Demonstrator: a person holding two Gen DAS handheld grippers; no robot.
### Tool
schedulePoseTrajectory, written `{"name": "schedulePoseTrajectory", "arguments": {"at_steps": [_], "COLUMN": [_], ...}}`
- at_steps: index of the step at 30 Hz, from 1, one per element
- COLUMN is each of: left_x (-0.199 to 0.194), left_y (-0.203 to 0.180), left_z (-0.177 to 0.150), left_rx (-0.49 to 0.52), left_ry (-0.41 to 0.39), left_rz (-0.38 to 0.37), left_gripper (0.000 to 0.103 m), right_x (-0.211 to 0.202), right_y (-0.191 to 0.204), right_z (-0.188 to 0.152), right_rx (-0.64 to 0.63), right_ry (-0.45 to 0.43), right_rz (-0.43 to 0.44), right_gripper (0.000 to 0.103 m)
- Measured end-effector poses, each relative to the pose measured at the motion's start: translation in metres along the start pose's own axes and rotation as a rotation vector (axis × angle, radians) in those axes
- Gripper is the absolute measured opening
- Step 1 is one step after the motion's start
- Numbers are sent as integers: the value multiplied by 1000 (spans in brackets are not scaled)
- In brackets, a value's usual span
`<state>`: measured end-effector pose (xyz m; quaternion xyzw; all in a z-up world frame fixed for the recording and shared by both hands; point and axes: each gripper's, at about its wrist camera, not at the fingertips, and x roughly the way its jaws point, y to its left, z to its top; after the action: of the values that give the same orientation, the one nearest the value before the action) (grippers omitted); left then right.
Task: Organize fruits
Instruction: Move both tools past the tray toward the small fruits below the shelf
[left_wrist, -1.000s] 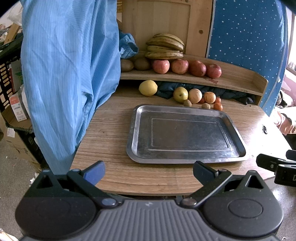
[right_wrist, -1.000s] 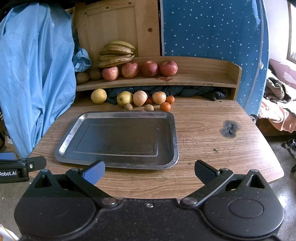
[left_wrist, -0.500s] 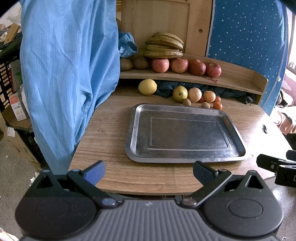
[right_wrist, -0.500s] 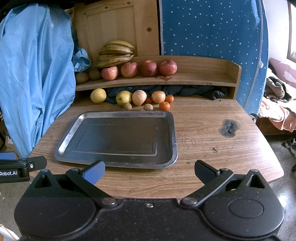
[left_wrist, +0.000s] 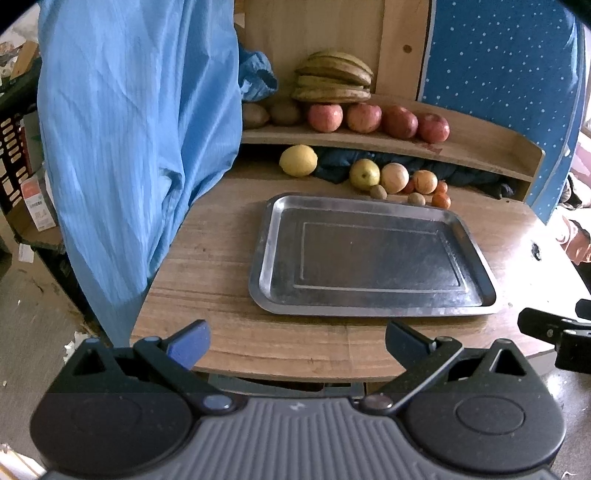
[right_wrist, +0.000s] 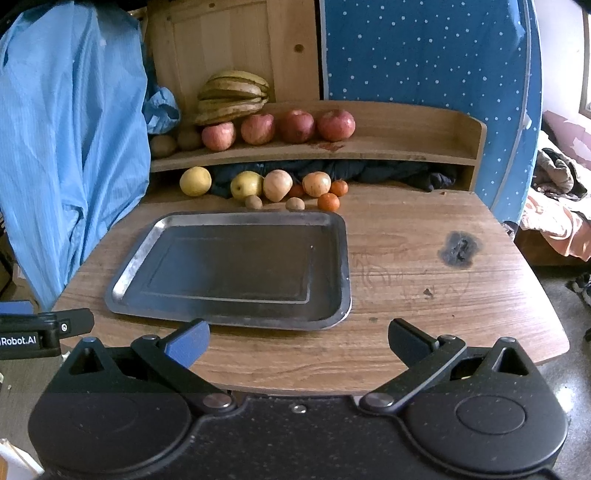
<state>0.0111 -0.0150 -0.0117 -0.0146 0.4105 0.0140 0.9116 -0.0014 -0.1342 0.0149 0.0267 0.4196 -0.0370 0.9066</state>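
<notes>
1. Jaws of both grippers stand wide apart and hold nothing; left gripper (left_wrist: 297, 341) and right gripper (right_wrist: 299, 341) hover at the near edge of the table (right_wrist: 424, 236), apparently set for a first reach.
2. Metal tray (right_wrist: 341, 258) lies bare mid-table, between the grippers and the fruit; likely the sorting spot.
3. Shelf (right_wrist: 406, 147) at the back carries bananas (right_wrist: 232, 94), four red apples (right_wrist: 297, 125) and brown fruit at its left end.
4. Loose fruit sits on the table under the shelf, just beyond the tray's far rim: yellow pear (right_wrist: 195, 181), green apple (right_wrist: 246, 184), two pale round fruit.
5. Small oranges (right_wrist: 328, 202) and two kiwis (right_wrist: 253, 201) lie nearest the tray, so probably the easiest first picks.
</notes>
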Motion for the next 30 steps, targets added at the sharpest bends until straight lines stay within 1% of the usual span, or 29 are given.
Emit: {"name": "schedulePoseTrajectory", "arguments": {"at_steps": [3, 6, 9, 15, 19, 25, 30], "left_x": [2, 5, 8, 14, 17, 22, 24], "left_y": [-2, -7, -13, -24, -31, -40, -45], "left_z": [3, 6, 10, 21, 29, 40, 52], "left_rx": [-14, -26, -35, -77, -101, -119, -101], "left_ry": [21, 38, 48, 79, 92, 90, 81], "left_rz": [11, 18, 31, 96, 137, 176, 196], "left_gripper": [103, 103, 103, 103, 103, 103, 103], "right_x": [5, 12, 17, 32, 42, 52, 60], "right_y": [-5, -6, -10, -14, -21, -34, -43], "right_z": [4, 11, 19, 37, 50, 66, 73], "right_rx": [-8, -44, -62, -144, -189, -205, -199], "right_ry": [31, 77, 109, 164, 189, 194, 197], "right_rz": [2, 15, 61, 120, 137, 189, 187], "right_gripper": [103, 103, 103, 103, 103, 103, 103]}}
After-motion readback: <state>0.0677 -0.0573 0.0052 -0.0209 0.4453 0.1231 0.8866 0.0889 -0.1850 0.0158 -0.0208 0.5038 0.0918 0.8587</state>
